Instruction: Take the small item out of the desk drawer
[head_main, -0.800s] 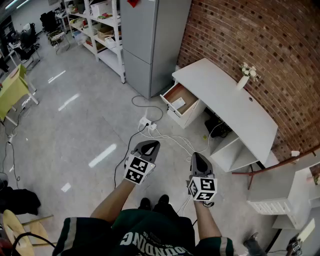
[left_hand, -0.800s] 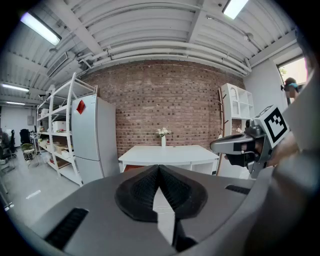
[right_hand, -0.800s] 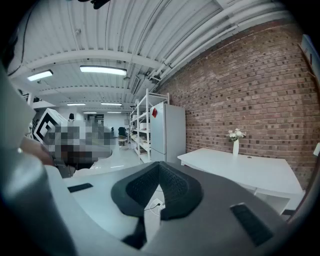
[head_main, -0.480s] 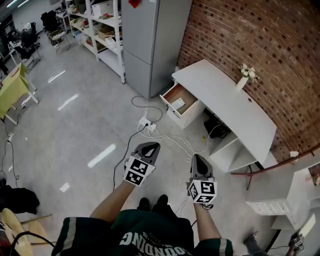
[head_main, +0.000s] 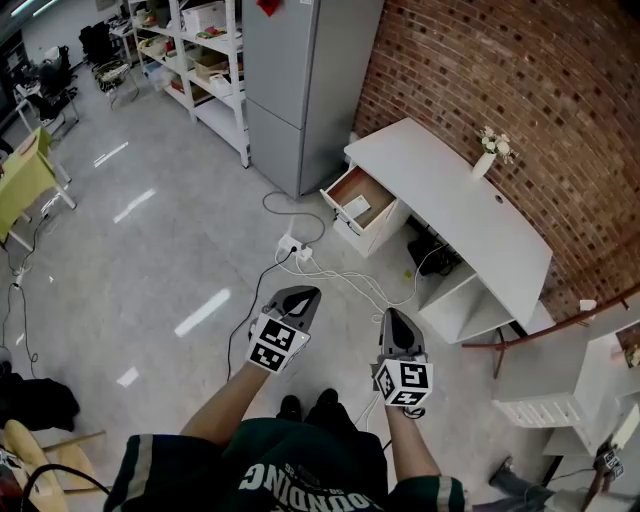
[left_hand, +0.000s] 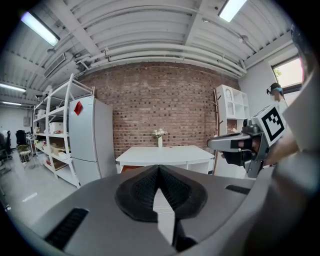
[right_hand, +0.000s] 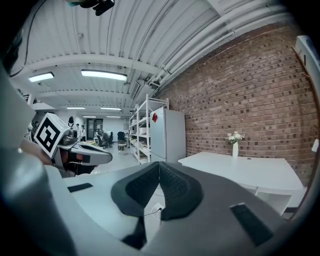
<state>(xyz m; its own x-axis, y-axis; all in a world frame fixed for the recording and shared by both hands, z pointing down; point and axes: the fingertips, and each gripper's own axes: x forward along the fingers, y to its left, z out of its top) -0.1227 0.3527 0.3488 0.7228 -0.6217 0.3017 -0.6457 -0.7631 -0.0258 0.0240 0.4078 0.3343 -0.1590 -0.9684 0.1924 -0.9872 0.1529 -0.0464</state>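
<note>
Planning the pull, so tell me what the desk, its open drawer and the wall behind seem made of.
Desk: smooth matte white board, probably laminate.
Drawer: white front, brown wood-look inside, likely the same board.
Wall: bare red brick, mortar lines showing.

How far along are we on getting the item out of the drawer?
Done: the desk drawer stands open, a white item lying inside. In hand: nothing; left gripper and right gripper are shut, empty, well short of the desk. Left: approach, grasp the item, lift it out.

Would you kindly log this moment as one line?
left gripper: shut, empty | right gripper: shut, empty | drawer: open, untouched, white item inside
</note>
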